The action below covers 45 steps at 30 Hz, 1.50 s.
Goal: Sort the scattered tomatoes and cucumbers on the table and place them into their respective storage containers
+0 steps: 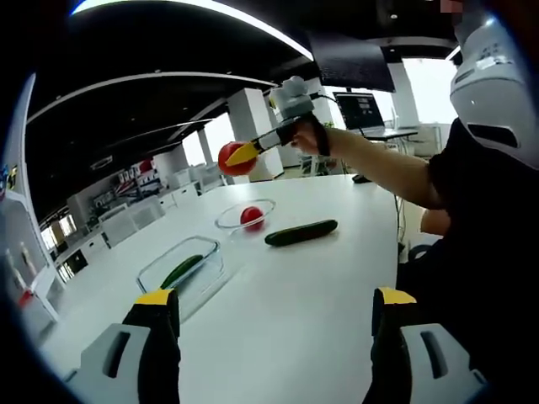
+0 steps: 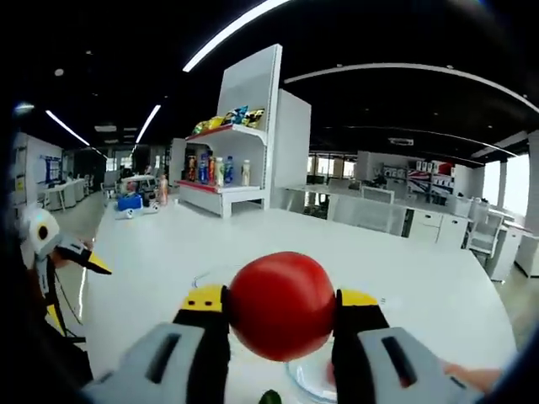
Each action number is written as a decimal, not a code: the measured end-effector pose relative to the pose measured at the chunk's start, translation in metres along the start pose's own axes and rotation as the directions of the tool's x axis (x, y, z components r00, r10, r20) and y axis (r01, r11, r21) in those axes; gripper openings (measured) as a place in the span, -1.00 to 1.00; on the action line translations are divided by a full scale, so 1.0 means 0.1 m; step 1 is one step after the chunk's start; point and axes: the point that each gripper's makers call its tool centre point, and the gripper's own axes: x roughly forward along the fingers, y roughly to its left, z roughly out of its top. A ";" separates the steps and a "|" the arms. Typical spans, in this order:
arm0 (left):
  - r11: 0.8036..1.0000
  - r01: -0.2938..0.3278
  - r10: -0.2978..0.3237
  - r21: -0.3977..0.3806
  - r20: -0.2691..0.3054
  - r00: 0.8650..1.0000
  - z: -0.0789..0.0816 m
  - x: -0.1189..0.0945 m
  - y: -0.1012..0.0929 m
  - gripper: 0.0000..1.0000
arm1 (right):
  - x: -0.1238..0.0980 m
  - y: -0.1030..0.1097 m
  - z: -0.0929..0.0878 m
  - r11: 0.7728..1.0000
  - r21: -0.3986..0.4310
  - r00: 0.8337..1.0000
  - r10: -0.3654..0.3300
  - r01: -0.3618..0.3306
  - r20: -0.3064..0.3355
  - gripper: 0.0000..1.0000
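My right claw [image 2: 281,313] is clamped on a red tomato [image 2: 281,305], one yellow-tipped jaw against each flank, and I judge I am carrying it toward the round glass bowl [image 1: 246,217], whose rim peeks out just under the fruit in the right gripper view. From the left gripper view I see that same claw raised well above the white desk [image 1: 320,286], held out on an outstretched arm, with the tomato clear of everything and lifted high enough to pass over the bowl's edge. A second tomato [image 1: 251,216] already sits inside the round bowl, so that looks to me like the tomato container. My left claw [image 1: 274,307] hangs with its jaws spread wide and nothing between them, low over the near part of the desk, which I take as waiting its turn. One cucumber [image 1: 301,232] lies loose on the desk just beside the bowl, and another cucumber [image 1: 181,270] rests in the rectangular glass container [image 1: 182,268] nearer to me, so I reckon the loose one belongs there. The desk is smooth and glossy. Around it is an open office with long ceiling light strips, white desks and a shelf unit [image 2: 226,172] stocked with bottles and snack packets.
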 end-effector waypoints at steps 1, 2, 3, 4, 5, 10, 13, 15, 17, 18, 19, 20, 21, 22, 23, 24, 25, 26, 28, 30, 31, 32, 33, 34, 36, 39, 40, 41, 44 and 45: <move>1.000 -0.002 0.002 0.000 0.001 1.000 0.00 0.00 0.01 0.87 | 0.06 -0.05 -0.04 1.000 0.010 1.000 -0.007 0.007 -0.006 -0.15; 1.000 -0.002 0.002 -0.001 0.001 1.000 -0.01 -0.01 0.01 0.87 | 0.12 -0.10 -0.10 1.000 0.023 1.000 -0.013 0.013 -0.019 -0.15; 1.000 -0.002 0.002 -0.004 0.002 1.000 -0.01 -0.01 0.02 0.87 | 0.17 -0.15 -0.18 0.999 0.040 0.999 -0.019 0.020 -0.036 -0.15; 1.000 -0.004 0.004 -0.006 0.002 1.000 -0.02 -0.02 0.02 0.87 | 0.23 -0.18 -0.24 0.999 0.048 0.999 -0.024 0.026 -0.049 -0.15; 1.000 -0.005 0.005 -0.008 0.001 1.000 -0.02 -0.02 0.03 0.87 | 0.28 -0.22 -0.30 0.998 0.053 0.998 -0.028 0.031 -0.064 -0.15; 1.000 -0.012 0.012 -0.011 -0.006 1.000 -0.05 -0.03 0.08 0.87 | 0.51 -0.31 -0.61 0.996 0.069 0.990 -0.043 0.052 -0.134 -0.15; 1.000 -0.013 0.013 -0.014 -0.005 1.000 -0.06 -0.02 0.09 0.87 | 0.60 -0.35 -0.81 0.995 0.049 0.980 -0.072 0.083 -0.184 -0.15; 1.000 -0.010 0.010 -0.016 -0.004 1.000 -0.07 -0.02 0.08 0.87 | 0.64 -0.37 -0.93 0.995 0.028 0.973 -0.086 0.094 -0.213 -0.15; 1.000 -0.010 0.010 -0.018 -0.005 1.000 -0.08 -0.02 0.09 0.87 | 0.66 -0.37 -0.99 0.995 0.020 0.970 -0.093 0.100 -0.226 -0.15; 1.000 -0.010 0.010 -0.019 -0.006 1.000 -0.08 -0.02 0.09 0.87 | 0.67 -0.37 -1.04 0.994 0.013 0.967 -0.099 0.105 -0.236 -0.15; 1.000 -0.011 0.011 -0.020 -0.006 1.000 -0.09 -0.01 0.09 0.87 | 0.68 -0.37 -1.08 0.994 0.007 0.964 -0.104 0.109 -0.245 -0.15; 1.000 -0.011 0.011 -0.023 -0.008 1.000 -0.10 -0.01 0.09 0.87 | 0.68 -0.36 -1.11 0.994 0.001 0.963 -0.106 0.109 -0.250 -0.15; 1.000 -0.010 0.010 -0.024 -0.008 1.000 -0.11 -0.01 0.09 0.87 | 0.68 -0.35 -1.13 0.994 -0.001 0.962 -0.105 0.108 -0.253 -0.15; 1.000 -0.008 0.008 -0.024 -0.009 1.000 -0.11 0.00 0.09 0.87 | 0.68 -0.35 -1.14 0.994 0.000 0.961 -0.105 0.109 -0.255 -0.15; 1.000 -0.006 0.006 -0.024 -0.010 1.000 -0.11 0.00 0.08 0.87 | 0.68 -0.35 -1.15 0.994 -0.001 0.961 -0.106 0.110 -0.255 -0.15; 1.000 -0.005 0.005 -0.023 -0.010 1.000 -0.12 0.00 0.08 0.86 | 0.68 -0.37 -1.14 0.994 -0.004 0.962 -0.111 0.113 -0.251 -0.15; 1.000 -0.005 0.005 -0.023 -0.010 1.000 -0.12 0.01 0.08 0.86 | 0.68 -0.37 -1.15 0.993 -0.004 0.962 -0.112 0.115 -0.251 -0.15; 1.000 -0.004 0.003 -0.024 -0.010 1.000 -0.12 0.01 0.07 0.86 | 0.68 -0.37 -1.16 0.993 -0.002 0.961 -0.112 0.115 -0.254 -0.14; 1.000 -0.002 0.001 -0.024 -0.011 1.000 -0.13 0.02 0.06 0.86 | 0.68 -0.39 -1.19 0.992 -0.026 0.957 -0.127 0.124 -0.262 -0.14; 1.000 -0.001 0.001 -0.024 -0.009 1.000 -0.12 0.02 0.06 0.86 | 0.67 -0.43 -1.25 0.987 -0.078 0.946 -0.159 0.143 -0.283 -0.14; 1.000 0.000 0.000 -0.024 -0.008 1.000 -0.12 0.02 0.06 0.86 | 0.67 -0.42 -1.24 0.987 -0.055 0.951 -0.158 0.149 -0.265 -0.13; 1.000 -0.001 0.000 -0.025 -0.007 1.000 -0.12 0.01 0.06 0.86 | 0.67 -0.42 -1.25 0.988 -0.062 0.951 -0.155 0.143 -0.266 -0.13; 1.000 -0.002 0.002 -0.025 -0.007 1.000 -0.11 0.01 0.06 0.86 | 0.67 -0.41 -1.26 0.989 -0.052 0.952 -0.147 0.138 -0.268 -0.13; 1.000 -0.004 0.003 -0.024 -0.008 1.000 -0.12 0.01 0.06 0.86 | 0.68 -0.40 -1.27 0.990 -0.043 0.952 -0.144 0.138 -0.271 -0.13; 1.000 -0.005 0.005 -0.023 -0.009 1.000 -0.12 0.01 0.06 0.86 | 0.68 -0.41 -1.27 0.989 -0.043 0.952 -0.150 0.144 -0.267 -0.12; 1.000 -0.005 0.005 -0.024 -0.008 1.000 -0.11 0.00 0.06 0.86 | 0.68 -0.41 -1.27 0.988 -0.039 0.951 -0.155 0.151 -0.267 -0.11; 1.000 -0.005 0.004 -0.024 -0.008 1.000 -0.12 0.01 0.06 0.86 | 0.68 -0.41 -1.28 0.988 -0.039 0.951 -0.156 0.151 -0.267 -0.11; 1.000 -0.005 0.004 -0.023 -0.009 1.000 -0.12 0.01 0.06 0.86 | 0.68 -0.41 -1.28 0.988 -0.039 0.951 -0.156 0.151 -0.266 -0.11; 1.000 -0.004 0.004 -0.021 -0.011 1.000 -0.12 0.01 0.05 0.85 | 0.68 -0.41 -1.27 0.988 -0.047 0.954 -0.152 0.145 -0.258 -0.10; 1.000 -0.004 0.003 -0.019 -0.012 1.000 -0.12 0.01 0.05 0.84 | 0.68 -0.40 -1.27 0.989 -0.056 0.957 -0.149 0.139 -0.251 -0.09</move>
